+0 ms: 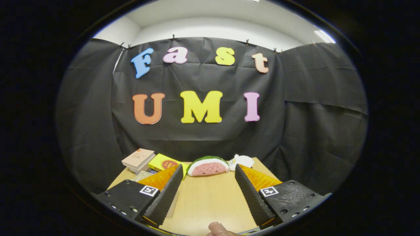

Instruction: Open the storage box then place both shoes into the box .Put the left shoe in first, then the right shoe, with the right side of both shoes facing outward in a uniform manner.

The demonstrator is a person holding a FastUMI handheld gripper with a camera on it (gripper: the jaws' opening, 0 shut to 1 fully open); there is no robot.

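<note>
My gripper (209, 170) is held above a light wooden table (210, 200), its two fingers (167, 193) spread wide apart with nothing between them. Beyond the fingertips, at the table's far edge, lies a watermelon-slice plush (208, 166). A person's fingertip (218, 229) shows just below the fingers, near the table's front.
Stacked books (138, 159) and a yellow book (164, 163) lie at the far left of the table, behind the left finger. A small white plush (242, 161) sits to the right of the watermelon plush. Black cloth walls close in the back and sides.
</note>
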